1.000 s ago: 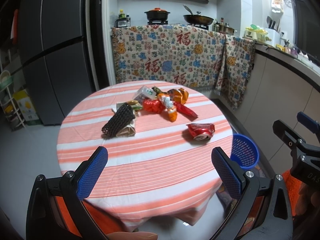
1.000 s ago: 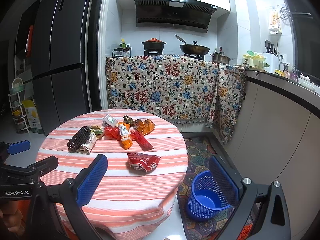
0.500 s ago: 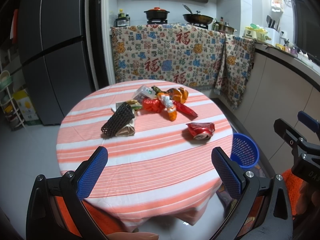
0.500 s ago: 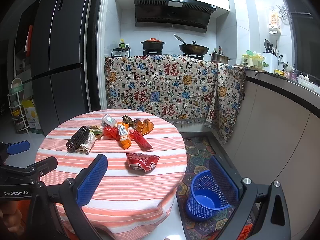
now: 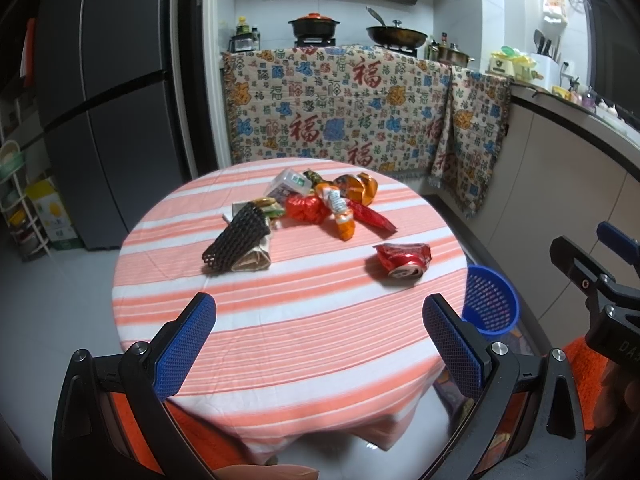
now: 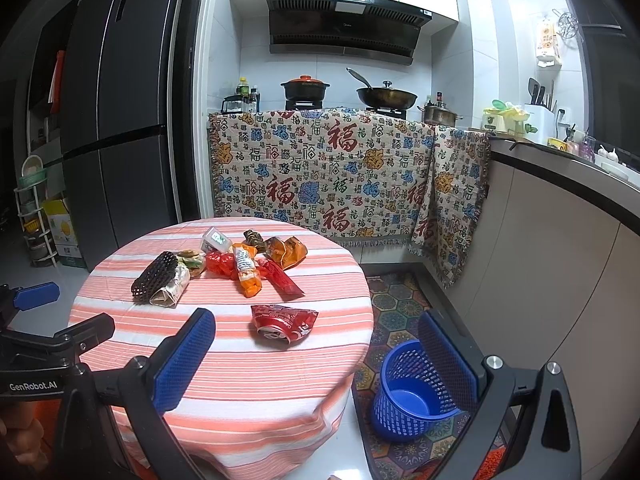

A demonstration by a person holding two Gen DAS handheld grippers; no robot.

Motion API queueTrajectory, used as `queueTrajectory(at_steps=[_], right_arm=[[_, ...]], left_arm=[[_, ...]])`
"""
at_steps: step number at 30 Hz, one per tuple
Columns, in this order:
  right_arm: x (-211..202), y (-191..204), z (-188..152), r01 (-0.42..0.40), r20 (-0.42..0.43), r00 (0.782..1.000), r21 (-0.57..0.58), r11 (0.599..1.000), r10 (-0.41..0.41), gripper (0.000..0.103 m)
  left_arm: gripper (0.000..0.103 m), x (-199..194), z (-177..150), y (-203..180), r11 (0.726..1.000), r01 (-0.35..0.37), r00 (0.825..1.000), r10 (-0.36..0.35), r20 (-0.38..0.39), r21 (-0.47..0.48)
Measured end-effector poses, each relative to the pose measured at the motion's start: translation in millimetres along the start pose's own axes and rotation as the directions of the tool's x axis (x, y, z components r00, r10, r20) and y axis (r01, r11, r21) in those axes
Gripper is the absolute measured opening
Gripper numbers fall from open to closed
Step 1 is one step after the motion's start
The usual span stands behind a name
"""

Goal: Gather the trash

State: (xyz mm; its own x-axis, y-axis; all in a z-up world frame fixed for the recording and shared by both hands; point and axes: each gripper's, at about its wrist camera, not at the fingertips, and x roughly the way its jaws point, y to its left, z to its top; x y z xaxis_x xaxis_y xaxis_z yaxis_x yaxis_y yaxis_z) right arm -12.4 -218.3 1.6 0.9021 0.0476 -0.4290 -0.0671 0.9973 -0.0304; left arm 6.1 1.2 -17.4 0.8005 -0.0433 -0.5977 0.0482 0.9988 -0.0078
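Fingers of the left hand-held gripper (image 5: 319, 342) stand wide apart and hold nothing, above the near edge of the round desk (image 5: 288, 320). The right hand-held gripper (image 6: 316, 360) is also wide open and empty. On the striped cloth a crushed red can (image 6: 283, 321) lies alone, nearest to both. Farther back lies a heap of wrappers (image 6: 256, 260), with a black mesh sleeve (image 6: 155, 277) at its left. A blue basket (image 6: 412, 396) stands on the floor, right of the desk.
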Motion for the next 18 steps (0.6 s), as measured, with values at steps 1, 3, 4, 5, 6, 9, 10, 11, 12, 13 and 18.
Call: queueTrajectory(at_steps=[1,3,4,5,6,9,10,11,12,13,18], right_arm=[[0.4,1.3,0.2,0.0,0.0,1.0,0.0,1.0,0.0,0.103],[0.4,0.7,0.1,0.0,0.0,1.0,0.0,1.0,0.0,0.103],[0.6,1.7,0.2,0.0,-0.001,1.0,0.0,1.0,0.0,0.103],[0.7,2.3,0.2,0.0,-0.001,1.0,-0.001,1.0,0.0,0.103],[0.6,1.5,0.0,0.001,-0.002,1.0,-0.002,1.0,-0.001,0.103],[1.4,0.8,-1.0,0.001,-0.003,1.0,-0.001,1.0,-0.001,0.103],[1.6,0.2,-1.9,0.002,-0.003,1.0,-0.001,1.0,-0.002,0.103],[1.5,-0.7,-2.3,0.003,-0.003,1.0,-0.001,1.0,-0.003,0.103],[1.5,-1.2,-2.3,0.002,-0.002,1.0,-0.001,1.0,-0.002,0.103],[2.1,-0.1,-2.4,0.003,-0.004,1.0,-0.001,1.0,-0.003,0.103],[1.8,-1.8,-3.6,0.002,-0.005,1.0,-0.002,1.0,-0.002,0.103]], left_arm=[[0.103,0.0,0.1,0.0,1.0,0.0,1.0,0.0,0.0,0.0],[0.103,0.2,-0.5,-0.2,1.0,0.0,1.0,0.0,0.0,0.001],[0.103,-0.1,0.1,0.0,1.0,0.0,1.0,0.0,-0.001,0.0],[0.103,0.3,-0.7,-0.2,1.0,0.0,1.0,0.0,-0.001,0.0],[0.103,0.1,-0.6,-0.2,1.0,0.0,1.0,0.0,-0.001,0.0],[0.103,0.0,-0.3,-0.2,1.0,-0.001,1.0,0.001,0.0,0.0],[0.103,0.0,-0.4,-0.1,1.0,0.0,1.0,0.0,0.0,0.0],[0.103,0.1,-0.3,-0.1,1.0,0.001,1.0,-0.001,-0.001,0.0],[0.103,0.1,-0.2,-0.2,1.0,0.0,1.0,0.0,-0.001,0.0],[0.103,0.1,-0.1,-0.2,1.0,0.0,1.0,0.0,-0.001,-0.001],[0.103,-0.2,0.4,0.0,1.0,-0.001,1.0,0.001,-0.002,0.0]])
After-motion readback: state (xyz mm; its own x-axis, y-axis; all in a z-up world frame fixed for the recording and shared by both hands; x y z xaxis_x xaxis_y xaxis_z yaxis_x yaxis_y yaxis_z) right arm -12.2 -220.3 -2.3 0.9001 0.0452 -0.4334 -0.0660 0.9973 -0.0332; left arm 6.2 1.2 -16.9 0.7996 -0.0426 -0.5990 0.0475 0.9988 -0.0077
